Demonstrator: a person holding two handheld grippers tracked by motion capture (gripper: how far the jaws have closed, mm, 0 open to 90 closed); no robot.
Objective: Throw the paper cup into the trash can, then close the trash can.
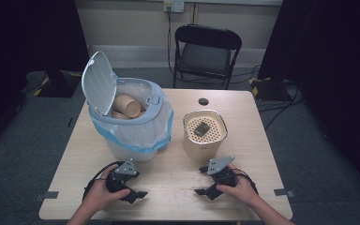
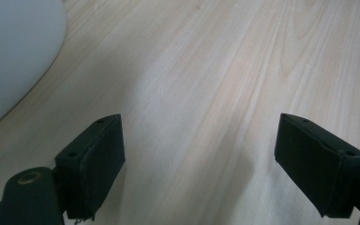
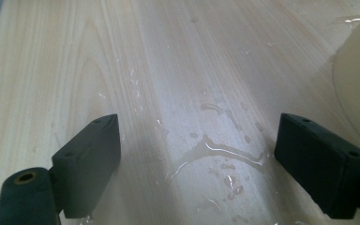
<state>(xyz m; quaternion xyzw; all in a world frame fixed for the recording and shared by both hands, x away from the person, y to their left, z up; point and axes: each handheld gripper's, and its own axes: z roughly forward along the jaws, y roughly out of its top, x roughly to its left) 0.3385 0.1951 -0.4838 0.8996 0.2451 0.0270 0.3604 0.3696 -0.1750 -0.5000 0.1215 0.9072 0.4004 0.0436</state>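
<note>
A white pedal bin (image 1: 131, 117) with a blue-edged liner stands on the left half of the table, its lid (image 1: 98, 82) tipped up. Brown paper cups (image 1: 126, 107) lie inside it. To its right stands a cream canister (image 1: 204, 131) with a perforated top, and a dark flat object (image 1: 201, 128) rests on that top. My left gripper (image 1: 138, 193) (image 2: 199, 154) lies low near the table's front edge, open, with bare wood between its jaws. My right gripper (image 1: 201, 192) (image 3: 199, 159) sits open in front of the canister, over a small puddle (image 3: 215, 154).
The wooden table (image 1: 258, 140) has a dark cable hole (image 1: 203, 101) near its far edge. Behind it stands a black folding chair (image 1: 207, 51). The bin's white wall (image 2: 14, 51) is close on the left in the left gripper view; the canister's side (image 3: 358, 84) is close on the right in the right gripper view.
</note>
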